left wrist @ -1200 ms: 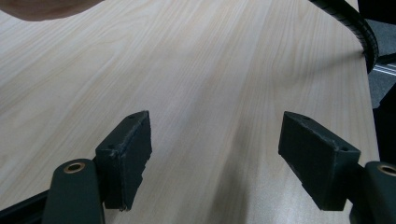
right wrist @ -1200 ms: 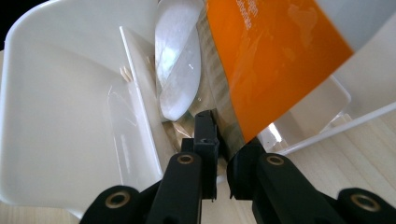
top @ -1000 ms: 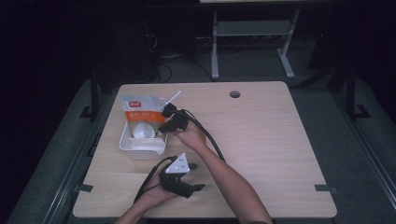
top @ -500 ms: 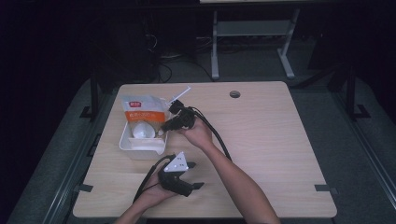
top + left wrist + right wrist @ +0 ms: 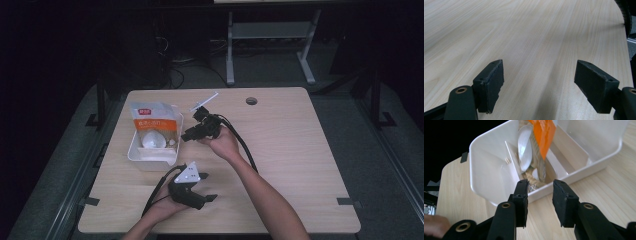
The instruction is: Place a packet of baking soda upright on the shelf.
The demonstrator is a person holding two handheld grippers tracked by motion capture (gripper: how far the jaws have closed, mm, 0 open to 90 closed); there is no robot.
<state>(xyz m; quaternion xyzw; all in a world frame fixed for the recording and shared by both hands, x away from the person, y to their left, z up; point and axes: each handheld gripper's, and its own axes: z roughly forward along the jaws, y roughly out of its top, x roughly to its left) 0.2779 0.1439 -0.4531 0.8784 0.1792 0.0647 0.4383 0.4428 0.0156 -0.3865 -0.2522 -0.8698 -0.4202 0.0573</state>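
Fingers of the right gripper stand a narrow way apart with nothing between them; they have just been opening, and their tips hang just short of the near wall of the white bin. Those of the left gripper are spread wide over bare wood, also empty.

Largest is the table, a pale wood top with a round cable hole near its far edge. In the high view the white bin sits on its left half, long axis running near to far. The right gripper is just to the right of the bin and points left at it; the left gripper rests on the near part of the table, well apart from the bin, pointing right.

Inside the bin a snack bag, white with an orange band, leans at the far end, its long axis tilted up and away. In the right gripper view the snack bag is cut off by the top edge, so just its orange lower part and a silvery bottom seam are seen. A white spoon stands steeply against a thin divider, bowl up; its handle end is hidden behind the bag and the bin wall. In the high view the bin's white contents blur together and are hard to tell apart.
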